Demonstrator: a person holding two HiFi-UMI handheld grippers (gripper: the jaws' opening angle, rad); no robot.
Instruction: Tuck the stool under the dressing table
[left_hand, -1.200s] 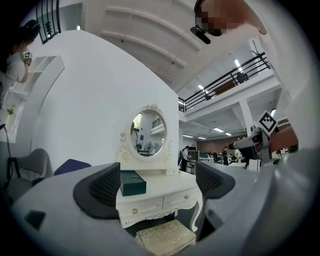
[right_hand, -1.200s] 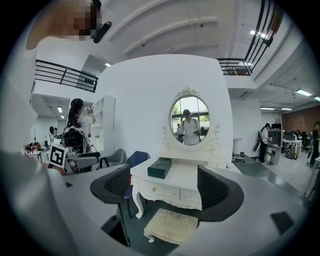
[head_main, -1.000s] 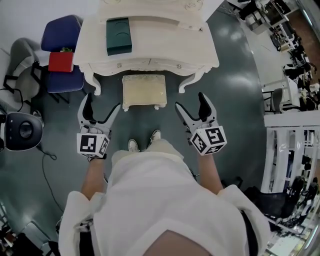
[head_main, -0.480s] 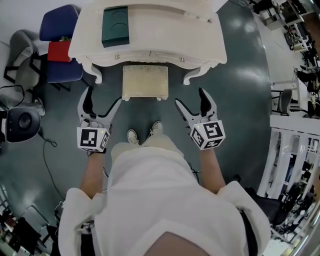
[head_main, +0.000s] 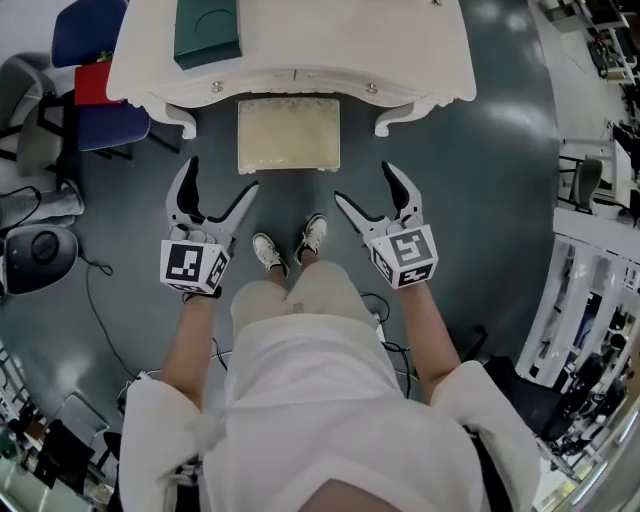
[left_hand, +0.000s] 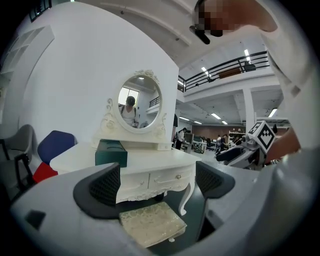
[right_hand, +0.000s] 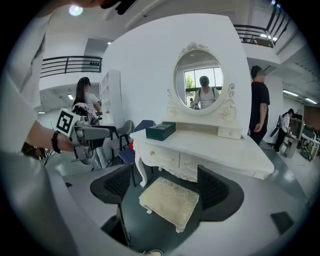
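Note:
A cream cushioned stool (head_main: 289, 135) stands on the floor in front of the white dressing table (head_main: 290, 50), its far edge at the table's front. It also shows in the left gripper view as the stool (left_hand: 152, 222) and in the right gripper view as the stool (right_hand: 170, 201). My left gripper (head_main: 217, 186) hangs open to the stool's near left, apart from it. My right gripper (head_main: 366, 187) hangs open to its near right, also apart. Nothing is between either pair of jaws.
A green box (head_main: 206, 30) lies on the tabletop at left. A blue chair (head_main: 92, 80) with a red item stands left of the table, a grey chair and a round black device (head_main: 35, 252) further left. My feet (head_main: 290, 245) stand between the grippers.
The table and stool have shifted up in the head view. Both grippers sit slightly higher and my feet show more plainly. The grippers stay open.

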